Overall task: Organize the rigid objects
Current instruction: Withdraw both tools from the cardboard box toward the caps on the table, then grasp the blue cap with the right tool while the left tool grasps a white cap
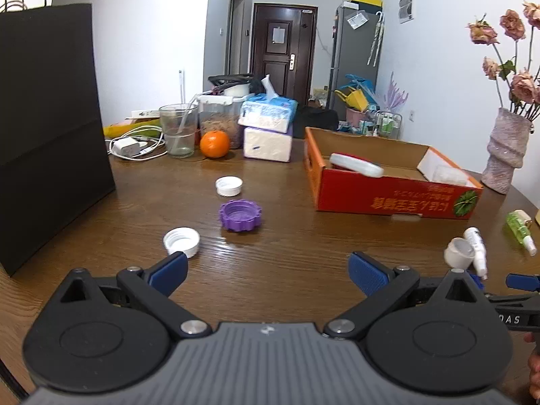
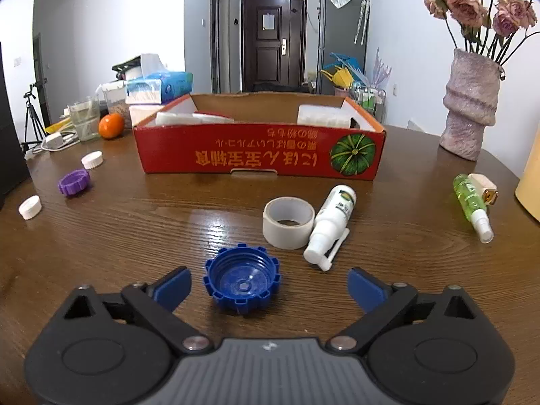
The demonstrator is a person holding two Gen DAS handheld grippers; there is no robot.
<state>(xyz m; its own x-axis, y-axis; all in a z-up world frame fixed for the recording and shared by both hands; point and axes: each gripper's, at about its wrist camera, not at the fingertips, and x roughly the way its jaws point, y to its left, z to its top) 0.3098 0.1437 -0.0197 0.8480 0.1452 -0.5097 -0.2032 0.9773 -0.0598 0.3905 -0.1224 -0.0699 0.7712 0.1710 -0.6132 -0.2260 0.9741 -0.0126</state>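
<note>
My left gripper (image 1: 268,275) is open and empty above the wooden table. Ahead of it lie a white cap (image 1: 181,241), a purple cap (image 1: 240,215) and a second white cap (image 1: 229,186). My right gripper (image 2: 270,288) is open, with a blue cap (image 2: 242,280) lying upside down between its fingers, left of middle. Beyond it lie a roll of white tape (image 2: 288,222) and a white spray bottle (image 2: 332,222). A red cardboard box (image 2: 260,153) stands behind, holding a few white items. A green spray bottle (image 2: 471,206) lies at the right.
A tall black bag (image 1: 50,128) stands at the left. A vase of dried roses (image 2: 470,101) stands at the right. At the back are an orange (image 1: 214,143), a glass (image 1: 178,130), tissue packs (image 1: 268,128) and a charger with cable (image 1: 130,146).
</note>
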